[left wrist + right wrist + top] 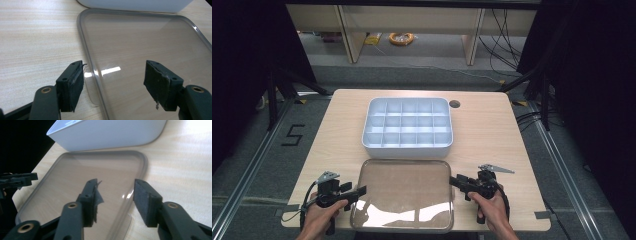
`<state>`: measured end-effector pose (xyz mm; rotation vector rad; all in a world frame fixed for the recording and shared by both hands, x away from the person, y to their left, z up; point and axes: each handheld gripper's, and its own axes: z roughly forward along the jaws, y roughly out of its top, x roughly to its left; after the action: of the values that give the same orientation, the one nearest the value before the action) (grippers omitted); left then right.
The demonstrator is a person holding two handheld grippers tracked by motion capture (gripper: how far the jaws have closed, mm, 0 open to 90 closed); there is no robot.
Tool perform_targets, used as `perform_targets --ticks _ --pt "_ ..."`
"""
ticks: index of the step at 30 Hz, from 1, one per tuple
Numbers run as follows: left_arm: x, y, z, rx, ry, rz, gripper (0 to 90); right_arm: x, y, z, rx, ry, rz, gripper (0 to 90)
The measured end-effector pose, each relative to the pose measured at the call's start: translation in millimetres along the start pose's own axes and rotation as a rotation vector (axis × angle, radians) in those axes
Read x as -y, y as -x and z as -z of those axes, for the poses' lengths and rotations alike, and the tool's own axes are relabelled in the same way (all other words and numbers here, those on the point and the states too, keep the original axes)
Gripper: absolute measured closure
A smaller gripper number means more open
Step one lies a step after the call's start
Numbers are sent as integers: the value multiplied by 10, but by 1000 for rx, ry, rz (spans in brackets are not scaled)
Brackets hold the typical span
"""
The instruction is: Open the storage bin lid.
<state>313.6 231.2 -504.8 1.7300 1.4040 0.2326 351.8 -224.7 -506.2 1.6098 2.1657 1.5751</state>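
Note:
A clear plastic lid (404,192) lies flat on the wooden table near its front edge. Just behind the lid stands a white box (407,151) divided into several compartments. My left gripper (360,191) is at the lid's left edge; in the left gripper view the left gripper (113,80) stands open, its jaws either side of the lid's rim (86,50) without pressing it. My right gripper (454,181) is at the lid's right edge. In the right gripper view the right gripper (116,197) is open astride the lid's rim (142,167), with the white box (107,132) beyond.
The table (492,135) has a round cable hole (454,104) behind the box to the right. Bare wood lies left and right of the box. The floor beyond holds a yellow cable coil (401,38) and desk legs.

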Motion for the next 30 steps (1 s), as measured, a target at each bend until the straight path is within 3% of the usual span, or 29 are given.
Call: perform_targets --ticks 6,7,8,10,11,12,13,14,15,24,29,30 --pt "-11 5 29 27 8 -29 293 -34 -69 30 -11 23 27 445" --pt "-11 7 29 35 11 -32 284 -32 -104 37 -9 13 -2 425" --pt "-6 12 28 32 20 -36 276 -37 -77 32 1 23 44 406" --pt "-7 10 41 37 5 -44 247 -36 -87 39 1 25 34 362" --pt "-8 0 43 59 1 -48 237 -35 -87 40 2 25 35 353" --pt "-4 -3 45 65 8 -47 229 -31 -80 37 6 31 51 342" --pt "-3 -4 51 63 14 -48 220 -27 -113 47 8 20 16 328" --pt "-2 -5 61 63 21 -53 210 -29 -87 48 7 35 62 317" --pt "-4 -8 72 68 20 -61 202 -26 -118 64 2 28 36 307" --pt "47 56 162 84 49 -133 155 24 -264 139 -22 16 159 274" --pt "81 85 215 99 50 -168 155 95 -369 195 -53 9 207 233" --pt "93 98 224 96 52 -162 155 116 -386 197 -77 18 215 224"
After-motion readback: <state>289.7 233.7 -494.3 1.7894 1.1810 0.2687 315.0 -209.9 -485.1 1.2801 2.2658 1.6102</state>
